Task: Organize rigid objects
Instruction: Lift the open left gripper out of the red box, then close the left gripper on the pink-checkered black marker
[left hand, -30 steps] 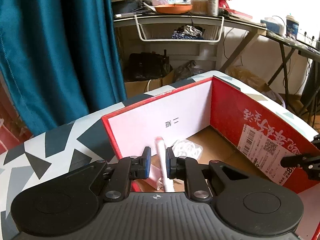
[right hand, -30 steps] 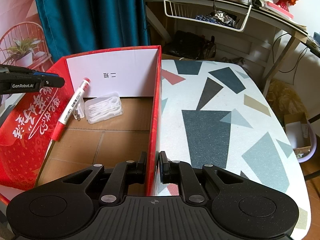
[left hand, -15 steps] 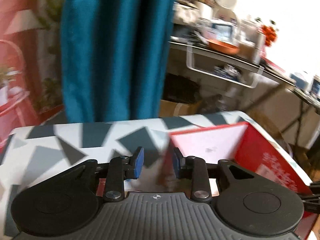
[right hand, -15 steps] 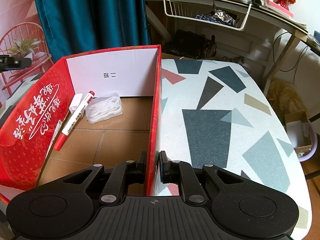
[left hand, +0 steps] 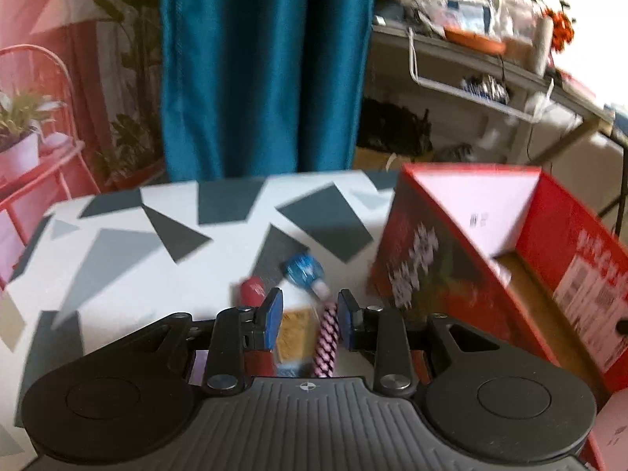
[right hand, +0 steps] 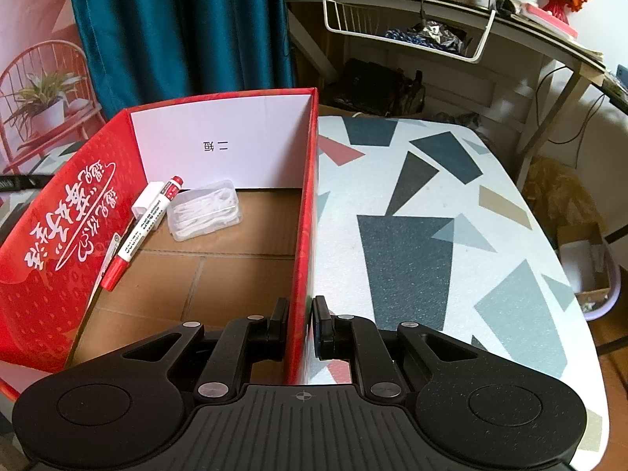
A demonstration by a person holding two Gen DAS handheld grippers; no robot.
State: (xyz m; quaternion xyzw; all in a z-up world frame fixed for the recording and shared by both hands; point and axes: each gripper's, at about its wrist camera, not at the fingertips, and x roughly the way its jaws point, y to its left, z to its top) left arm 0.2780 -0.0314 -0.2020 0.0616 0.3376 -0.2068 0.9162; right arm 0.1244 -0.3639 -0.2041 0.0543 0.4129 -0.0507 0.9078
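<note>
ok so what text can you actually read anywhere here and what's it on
"二短", upside down: on the white paper sheet on the red box's far inner wall.
White brush characters on the box's left inner wall: upside down and stylised, not legible.
Print on the red marker: too small to read.
Shipping label in the left wrist view: blurred.

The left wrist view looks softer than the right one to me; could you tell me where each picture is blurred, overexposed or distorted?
Left wrist view: motion blur smears the red cardboard box, the pink-and-black braided cord and the small blue-capped item; the upper right is washed out. Right wrist view: sharp; the red-and-white marker pen has readable print; fisheye curves the patterned table edge.
</note>
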